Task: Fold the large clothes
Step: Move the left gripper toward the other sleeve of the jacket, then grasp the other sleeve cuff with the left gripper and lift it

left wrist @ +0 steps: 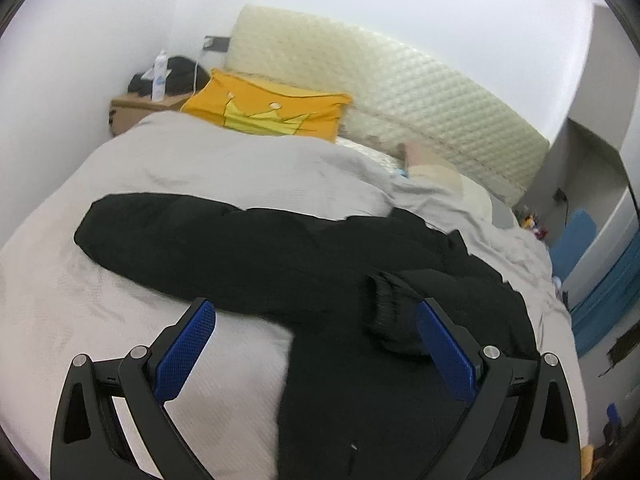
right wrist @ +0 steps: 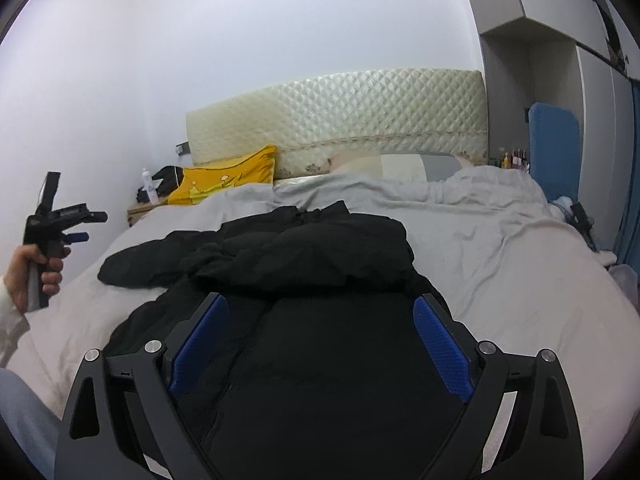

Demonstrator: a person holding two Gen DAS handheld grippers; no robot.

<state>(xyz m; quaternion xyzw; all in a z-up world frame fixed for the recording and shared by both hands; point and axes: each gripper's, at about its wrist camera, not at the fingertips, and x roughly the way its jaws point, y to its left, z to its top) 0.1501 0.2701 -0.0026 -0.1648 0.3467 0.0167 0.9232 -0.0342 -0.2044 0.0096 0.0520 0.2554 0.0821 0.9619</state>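
A large black padded jacket lies on the grey bedspread, one sleeve stretched out to the left and a ribbed cuff lying on its body. My left gripper is open and empty, hovering over the jacket's lower edge. In the right wrist view the jacket lies front up with its zip toward me and its upper part bunched. My right gripper is open and empty, low over the jacket's body. The left gripper also shows in the right wrist view, held up at the bed's left side.
An orange crown pillow leans against the quilted cream headboard. A cardboard box with a spray bottle stands at the back left. A grey wardrobe and a blue chair stand on the right. Crumpled bedding lies beyond the jacket.
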